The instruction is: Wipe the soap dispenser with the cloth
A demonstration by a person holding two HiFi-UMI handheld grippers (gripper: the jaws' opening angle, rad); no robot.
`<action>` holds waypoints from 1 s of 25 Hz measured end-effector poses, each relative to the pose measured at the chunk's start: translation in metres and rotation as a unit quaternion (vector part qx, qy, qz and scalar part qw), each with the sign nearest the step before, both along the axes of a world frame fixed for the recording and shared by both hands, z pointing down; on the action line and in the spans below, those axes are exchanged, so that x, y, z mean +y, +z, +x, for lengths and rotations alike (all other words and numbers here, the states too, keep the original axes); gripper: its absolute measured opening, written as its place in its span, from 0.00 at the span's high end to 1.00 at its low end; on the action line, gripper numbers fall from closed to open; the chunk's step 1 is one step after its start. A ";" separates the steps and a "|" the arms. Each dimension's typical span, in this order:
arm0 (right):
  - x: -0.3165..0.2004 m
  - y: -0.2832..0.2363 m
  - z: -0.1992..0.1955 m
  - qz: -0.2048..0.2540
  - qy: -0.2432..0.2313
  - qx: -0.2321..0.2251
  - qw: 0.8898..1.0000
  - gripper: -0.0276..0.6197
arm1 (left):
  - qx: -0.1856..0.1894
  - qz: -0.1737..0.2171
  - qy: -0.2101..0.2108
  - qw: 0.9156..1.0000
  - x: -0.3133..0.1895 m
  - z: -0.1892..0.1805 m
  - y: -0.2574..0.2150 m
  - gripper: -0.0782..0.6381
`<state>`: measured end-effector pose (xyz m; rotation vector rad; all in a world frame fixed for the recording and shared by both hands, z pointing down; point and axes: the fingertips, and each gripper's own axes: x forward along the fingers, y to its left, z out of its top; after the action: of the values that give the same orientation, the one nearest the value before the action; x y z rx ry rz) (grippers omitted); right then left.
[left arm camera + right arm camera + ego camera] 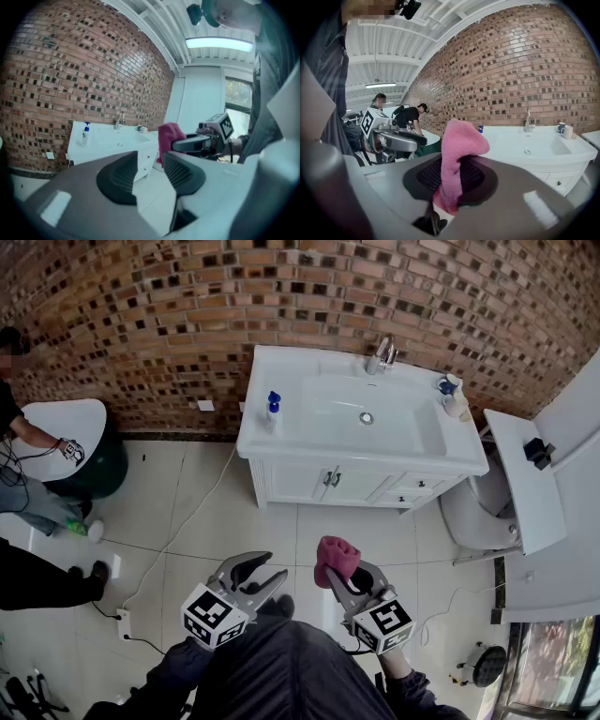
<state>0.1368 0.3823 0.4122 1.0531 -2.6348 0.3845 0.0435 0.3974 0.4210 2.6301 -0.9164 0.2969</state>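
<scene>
Soft, even brightness fills the room, with a ceiling strip light [219, 43] glowing overhead. Gripper views bulge strongly inside black vignetted corners; the left tongs [150, 161], close to the lens, look blurred.

Brick wall [141, 315], white vanity [305, 482], pale tiled floor [281, 535]

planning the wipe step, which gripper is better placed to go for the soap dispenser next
Right. The right gripper is shut on the pink cloth, ready to wipe the soap dispenser on the vanity. The left gripper is open and empty, holding no cloth.
</scene>
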 end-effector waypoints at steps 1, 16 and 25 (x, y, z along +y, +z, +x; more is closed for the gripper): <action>-0.003 0.001 0.000 -0.001 -0.001 0.001 1.000 0.85 | -0.001 0.001 0.000 1.000 -0.005 -0.001 -0.001 0.68; -0.153 0.012 -0.035 -0.013 -0.027 0.024 0.999 0.85 | 0.000 -0.007 -0.020 1.000 -0.150 -0.038 0.006 0.68; -0.317 0.000 -0.082 0.012 -0.066 0.097 0.993 0.85 | -0.018 -0.010 0.018 1.000 -0.289 -0.065 0.014 0.66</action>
<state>0.0544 0.0652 0.4119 0.8701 -2.5223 0.2114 -0.0218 0.1083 0.4350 2.6337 -0.8738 0.3616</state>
